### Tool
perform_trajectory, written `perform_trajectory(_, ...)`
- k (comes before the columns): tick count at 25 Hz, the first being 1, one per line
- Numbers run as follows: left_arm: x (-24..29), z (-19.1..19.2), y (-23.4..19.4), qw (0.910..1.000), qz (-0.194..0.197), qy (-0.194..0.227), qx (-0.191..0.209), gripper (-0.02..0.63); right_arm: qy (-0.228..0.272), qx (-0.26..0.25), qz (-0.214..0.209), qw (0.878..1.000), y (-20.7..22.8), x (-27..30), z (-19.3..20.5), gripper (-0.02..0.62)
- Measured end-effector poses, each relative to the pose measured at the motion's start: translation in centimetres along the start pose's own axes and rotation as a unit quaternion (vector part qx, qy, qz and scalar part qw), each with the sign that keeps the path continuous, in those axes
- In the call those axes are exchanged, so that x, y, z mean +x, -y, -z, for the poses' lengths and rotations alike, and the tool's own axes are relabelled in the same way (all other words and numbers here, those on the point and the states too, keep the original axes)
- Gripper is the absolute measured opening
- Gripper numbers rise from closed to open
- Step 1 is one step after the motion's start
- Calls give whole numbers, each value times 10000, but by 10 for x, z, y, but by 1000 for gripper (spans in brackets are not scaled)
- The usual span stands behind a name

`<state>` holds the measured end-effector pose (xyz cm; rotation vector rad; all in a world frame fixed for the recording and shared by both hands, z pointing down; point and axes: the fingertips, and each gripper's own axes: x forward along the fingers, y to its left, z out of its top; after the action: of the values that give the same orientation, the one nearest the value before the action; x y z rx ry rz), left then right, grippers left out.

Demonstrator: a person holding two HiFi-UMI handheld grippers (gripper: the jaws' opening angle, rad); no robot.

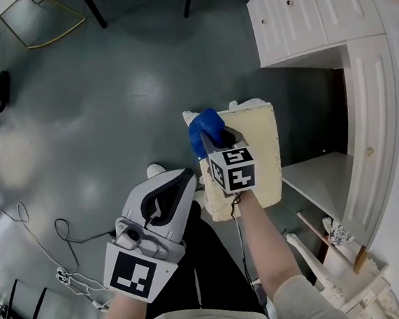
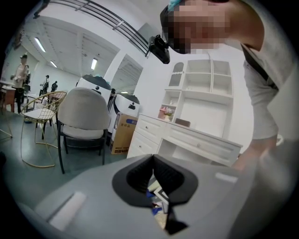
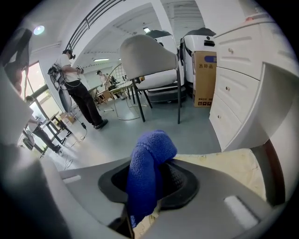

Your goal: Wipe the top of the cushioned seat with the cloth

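The cushioned seat (image 1: 256,153) is cream, stained, and stands on the grey floor beside a white cabinet. My right gripper (image 1: 211,144) is shut on the blue cloth (image 1: 207,127), which rests at the seat's far left corner. In the right gripper view the blue cloth (image 3: 147,172) bulges up out of the jaws of the right gripper (image 3: 144,201), with the cream cushion (image 3: 224,162) just beyond. My left gripper (image 1: 187,181) hovers left of the seat, over the floor, jaws together with nothing in them. In its own view the left gripper (image 2: 156,189) faces the room.
A white cabinet with drawers (image 1: 311,11) and an open shelf (image 1: 324,182) stands to the seat's right. Cables (image 1: 23,228) lie on the floor at the left. A padded chair (image 3: 149,60), a cardboard box (image 3: 204,77) and a standing person (image 3: 74,88) are farther off.
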<state>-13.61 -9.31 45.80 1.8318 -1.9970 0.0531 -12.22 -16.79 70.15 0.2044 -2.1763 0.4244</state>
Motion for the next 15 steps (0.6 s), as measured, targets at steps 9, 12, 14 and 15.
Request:
perform_trajectory(9, 10, 0, 8, 10000, -27, -35, 43, 0, 81, 62, 293, 9995, 52, -18, 2, 112)
perform_trajectory(12, 13, -2, 14, 10000, -26, -4, 31, 0, 79, 104, 540, 9985, 83, -29, 6, 112)
perform_trajectory(14, 16, -2, 18, 10000, -13, -3, 45, 0, 70, 134, 696, 9975, 104, -37, 9, 112)
perform_trajectory(15, 17, -2, 20, 10000, -6, -3, 49, 0, 70, 167, 770, 9969, 113, -41, 11, 112)
